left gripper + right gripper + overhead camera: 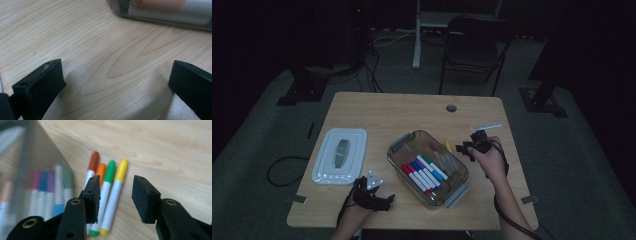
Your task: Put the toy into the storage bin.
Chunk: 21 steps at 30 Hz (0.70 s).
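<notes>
While the right gripper (115, 197) hovers over a row of markers on the pale wood-grain surface (377, 112), its two black block-shaped jaws stand apart with nothing pinched between them. No earlier picture backs any word on their motion, so only that released state is told. In the right gripper view four markers lie side by side and touching, just outside the wall of a clear plastic box (398, 152): a red-capped marker (93, 163), an orange-capped marker (101, 171), a green-capped marker (107, 187) and a yellow-capped marker (116, 192). Each is a slim white cylinder with a rounded coloured cap. Their long axes run parallel, caps pointing away from the gripper and slightly to the right in that view, butt ends toward the camera. The yellow one lies in the gap beneath the jaws, untouched.

The box is a rounded rectangle of smoky transparent plastic with grey end latches, set diagonally on the surface and holding more markers (424, 172) laid in a row. A white lid (339, 155), smooth and rounded, lies flat to its left.

The left gripper (115, 82) rests low near the front edge, jaws spread wide over bare wood, empty.
</notes>
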Available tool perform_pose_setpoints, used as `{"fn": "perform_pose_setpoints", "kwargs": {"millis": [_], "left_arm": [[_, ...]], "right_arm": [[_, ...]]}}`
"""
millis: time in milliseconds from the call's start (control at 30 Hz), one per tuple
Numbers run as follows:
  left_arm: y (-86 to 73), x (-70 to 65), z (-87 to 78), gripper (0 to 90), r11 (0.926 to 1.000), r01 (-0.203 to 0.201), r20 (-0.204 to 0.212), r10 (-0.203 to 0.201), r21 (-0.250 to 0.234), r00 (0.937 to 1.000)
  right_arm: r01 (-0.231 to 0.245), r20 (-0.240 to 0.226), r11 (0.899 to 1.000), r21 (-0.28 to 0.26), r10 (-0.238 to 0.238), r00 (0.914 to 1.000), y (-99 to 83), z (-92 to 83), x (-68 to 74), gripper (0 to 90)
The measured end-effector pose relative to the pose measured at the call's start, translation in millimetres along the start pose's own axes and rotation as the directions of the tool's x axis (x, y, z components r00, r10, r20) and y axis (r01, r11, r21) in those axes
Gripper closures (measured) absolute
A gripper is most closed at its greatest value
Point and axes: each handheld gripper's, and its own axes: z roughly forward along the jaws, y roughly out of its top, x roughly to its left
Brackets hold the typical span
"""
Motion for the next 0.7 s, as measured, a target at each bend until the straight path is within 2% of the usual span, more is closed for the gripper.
{"fn": "perform_pose_setpoints", "kwargs": {"millis": [133, 300, 367, 533, 600, 700], "left_arm": [[0.0, 0.0, 0.0, 0.6, 1.0, 0.0, 0.0, 0.0, 0.0, 1.0], [0.0, 0.0, 0.0, 0.6, 1.0, 0.0, 0.0, 0.0, 0.0, 1.0], [0.0, 0.0, 0.0, 0.6, 1.0, 0.0, 0.0, 0.0, 0.0, 1.0], [0.0, 0.0, 0.0, 0.6, 1.0, 0.0, 0.0, 0.0, 0.0, 1.0], [0.0, 0.0, 0.0, 0.6, 1.0, 0.0, 0.0, 0.0, 0.0, 1.0], [0.0, 0.0, 0.0, 0.6, 1.0, 0.0, 0.0, 0.0, 0.0, 1.0]], "right_arm": [[-0.026, -0.002, 0.999, 0.034, 0.026, 0.9997, -9.0, 22.8, -8.9, 63.0], [-0.05, 0.004, 0.995, 0.086, 0.05, 0.9988, -15.3, 45.6, -9.9, 64.0], [-0.051, 0.021, 0.994, 0.101, 0.05, 0.9985, -16.7, 52.1, -9.8, 64.4], [-0.048, 0.03, 0.99, 0.132, 0.044, 0.9986, -18.9, 62.8, -8.4, 65.9], [-0.04, 0.041, 0.988, 0.15, 0.035, 0.9986, -19.6, 66.2, -8.1, 69.2], [-0.053, 0.063, 0.988, 0.147, 0.044, 0.9971, -20.1, 67.3, -10.1, 75.5]]}}
